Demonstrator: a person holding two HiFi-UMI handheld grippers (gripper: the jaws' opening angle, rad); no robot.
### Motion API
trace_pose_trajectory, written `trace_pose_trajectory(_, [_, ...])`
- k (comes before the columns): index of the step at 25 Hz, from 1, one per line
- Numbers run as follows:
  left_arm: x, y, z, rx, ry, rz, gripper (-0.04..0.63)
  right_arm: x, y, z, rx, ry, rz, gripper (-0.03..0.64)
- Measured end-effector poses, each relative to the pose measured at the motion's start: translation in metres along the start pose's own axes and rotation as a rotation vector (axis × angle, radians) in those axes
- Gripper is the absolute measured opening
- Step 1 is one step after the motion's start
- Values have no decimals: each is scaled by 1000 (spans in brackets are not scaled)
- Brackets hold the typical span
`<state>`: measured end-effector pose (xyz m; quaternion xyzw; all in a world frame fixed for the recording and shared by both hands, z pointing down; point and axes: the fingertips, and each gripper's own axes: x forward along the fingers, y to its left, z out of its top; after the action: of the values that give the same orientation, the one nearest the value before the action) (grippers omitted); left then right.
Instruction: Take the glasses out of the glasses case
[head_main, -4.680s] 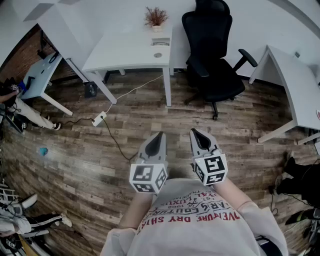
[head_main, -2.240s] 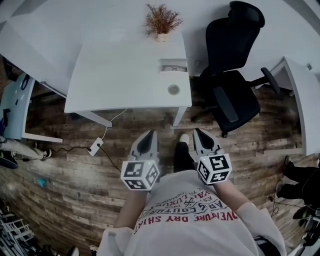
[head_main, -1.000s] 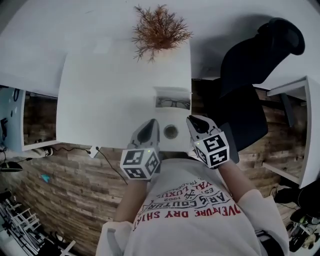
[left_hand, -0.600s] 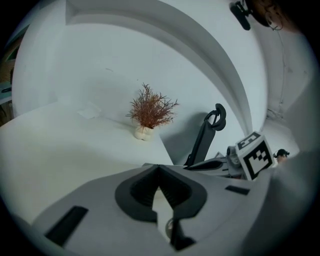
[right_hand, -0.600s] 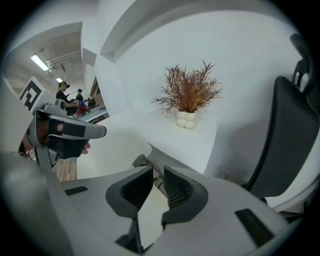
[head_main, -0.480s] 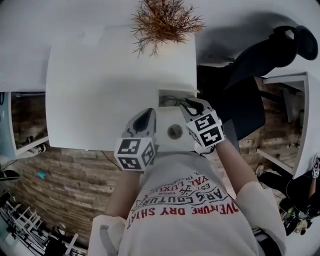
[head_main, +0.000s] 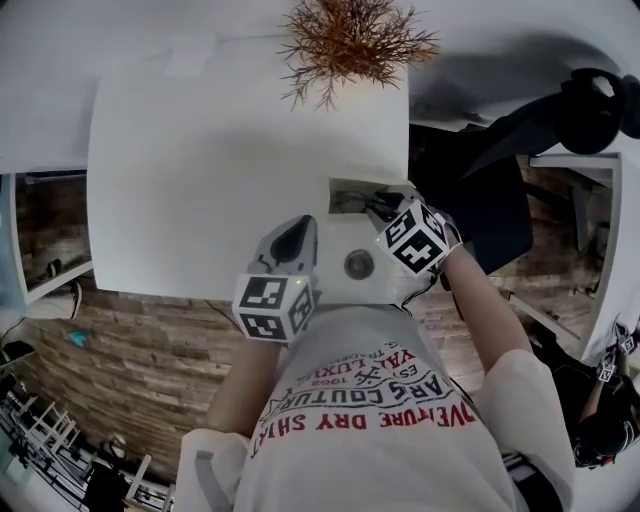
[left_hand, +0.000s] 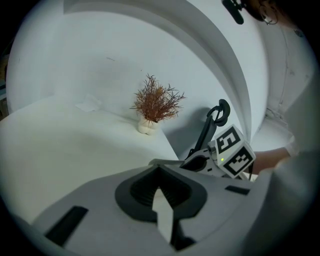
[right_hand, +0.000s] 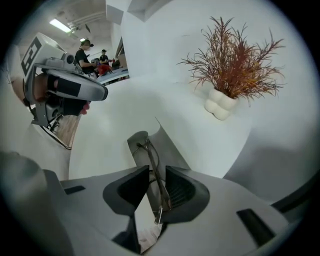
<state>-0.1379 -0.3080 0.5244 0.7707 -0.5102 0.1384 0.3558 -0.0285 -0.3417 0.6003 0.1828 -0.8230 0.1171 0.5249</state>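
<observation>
An open grey glasses case (head_main: 345, 188) lies at the white table's (head_main: 200, 170) right edge. Dark thin-framed glasses (right_hand: 150, 157) rest inside the case (right_hand: 136, 145). My right gripper (head_main: 378, 208) points steeply down into the case. Its jaws are opening, and in the right gripper view (right_hand: 156, 172) they straddle the glasses frame without pressing on it. My left gripper (head_main: 298, 232) hovers over the table's near edge, left of the case, its tips (left_hand: 160, 172) together with nothing between them. The marker cube of the right gripper (left_hand: 232, 150) shows in the left gripper view.
A dried plant in a white pot (head_main: 350, 40) stands at the table's far edge, beyond the case. A round cable grommet (head_main: 358, 264) sits near the front edge, between the grippers. A black office chair (head_main: 500, 190) stands right of the table.
The person has walked up to the table. My right gripper moved forward and down onto the case and rolled, its jaws parting. My left gripper came forward over the table's near edge.
</observation>
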Motion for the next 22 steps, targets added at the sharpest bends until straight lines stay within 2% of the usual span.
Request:
trace_pose_trajectory(3, [0, 5, -2, -6, 6, 4, 8, 7, 1, -4, -21, 42, 15, 106])
trace_pose_trajectory(6, [-1, 7, -4, -12, 9, 5, 8, 10, 0, -6, -72, 72, 4, 64])
trace_pose_trajectory(9, [-3, 9, -4, -12, 10, 7, 8, 11, 0, -5, -128, 88, 3, 53])
trace_pose_trajectory(18, [-8, 8, -7, -15, 10, 3, 8, 9, -1, -1, -234, 34, 16, 25])
trace_pose_trajectory(22, [-10, 7, -2, -1, -3, 0, 8, 3, -6, 6, -250, 6, -18, 25])
